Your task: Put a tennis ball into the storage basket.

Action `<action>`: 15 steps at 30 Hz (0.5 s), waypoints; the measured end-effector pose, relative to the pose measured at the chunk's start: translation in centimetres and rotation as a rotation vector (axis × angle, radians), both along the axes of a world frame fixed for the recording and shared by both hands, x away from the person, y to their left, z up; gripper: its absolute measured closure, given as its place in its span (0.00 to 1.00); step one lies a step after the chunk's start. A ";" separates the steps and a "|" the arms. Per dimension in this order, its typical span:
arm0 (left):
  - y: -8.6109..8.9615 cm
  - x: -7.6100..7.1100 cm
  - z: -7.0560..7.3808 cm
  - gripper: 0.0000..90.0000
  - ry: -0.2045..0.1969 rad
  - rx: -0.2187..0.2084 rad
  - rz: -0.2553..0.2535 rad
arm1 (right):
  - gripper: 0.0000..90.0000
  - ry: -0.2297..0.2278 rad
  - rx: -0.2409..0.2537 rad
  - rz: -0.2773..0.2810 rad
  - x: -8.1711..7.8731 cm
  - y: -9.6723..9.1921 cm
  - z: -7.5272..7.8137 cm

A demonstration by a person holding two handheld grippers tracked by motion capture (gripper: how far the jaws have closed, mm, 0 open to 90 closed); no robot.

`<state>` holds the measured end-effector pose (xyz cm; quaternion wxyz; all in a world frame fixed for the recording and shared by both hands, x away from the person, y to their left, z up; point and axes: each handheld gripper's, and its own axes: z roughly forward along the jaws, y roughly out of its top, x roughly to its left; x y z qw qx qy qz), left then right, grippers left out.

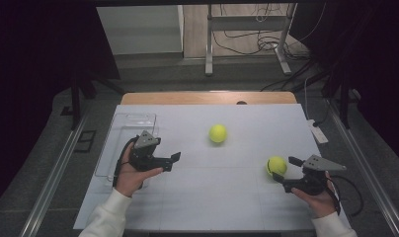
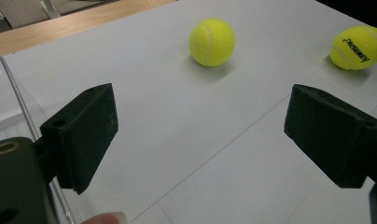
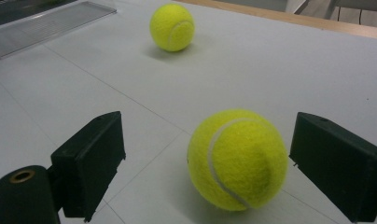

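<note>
right gripper view has the right gripper (image 3: 203,163) with jaws spread wide around the near tennis ball (image 3: 238,158), pads not yet pressing; the step looks like the grasp, and next calls for closing squarely on it. left gripper (image 2: 198,135) gapes empty over the table (image 2: 186,154), beside the clear tray (image 1: 133,121). two balls counted, the far ball (image 1: 218,133) mid-table; one tray.

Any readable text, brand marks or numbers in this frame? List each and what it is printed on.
Black brand lettering, upside down, on the yellow felt tennis ball nearest the right gripper: too blurred to read with certainty.
The other yellow felt tennis ball, mid-table: no print on the visible side.
Clear plastic tray and white table surface: no text.
</note>
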<state>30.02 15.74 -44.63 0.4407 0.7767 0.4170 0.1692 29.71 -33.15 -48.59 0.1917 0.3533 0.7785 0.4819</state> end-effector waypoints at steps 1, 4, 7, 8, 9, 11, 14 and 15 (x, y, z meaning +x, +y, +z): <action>0.0 0.0 0.0 0.12 0.000 0.000 0.000 | 0.12 0.000 -0.001 0.001 0.0 0.0 0.0; -0.2 0.2 0.0 0.12 0.004 0.004 -0.004 | 0.12 0.000 -0.001 0.001 0.0 0.0 0.0; -0.2 0.3 0.0 0.12 0.006 0.005 -0.002 | 0.12 0.001 0.000 0.001 0.0 0.0 0.0; -0.2 0.4 0.0 0.12 0.008 0.004 0.000 | 0.12 0.001 0.001 0.001 0.1 0.0 0.0; -0.2 0.5 0.0 0.12 0.009 0.004 0.000 | 0.12 0.001 0.000 0.002 0.1 0.0 0.0; -0.2 0.7 0.0 0.12 0.011 0.004 0.000 | 0.12 0.001 0.000 0.002 0.0 0.0 0.0; -0.4 0.9 0.0 0.12 0.014 0.005 -0.003 | 0.12 0.001 0.000 0.002 0.1 0.0 -0.1; -0.5 1.0 0.0 0.12 0.014 0.004 -0.004 | 0.12 0.000 0.000 0.002 0.1 0.0 -0.1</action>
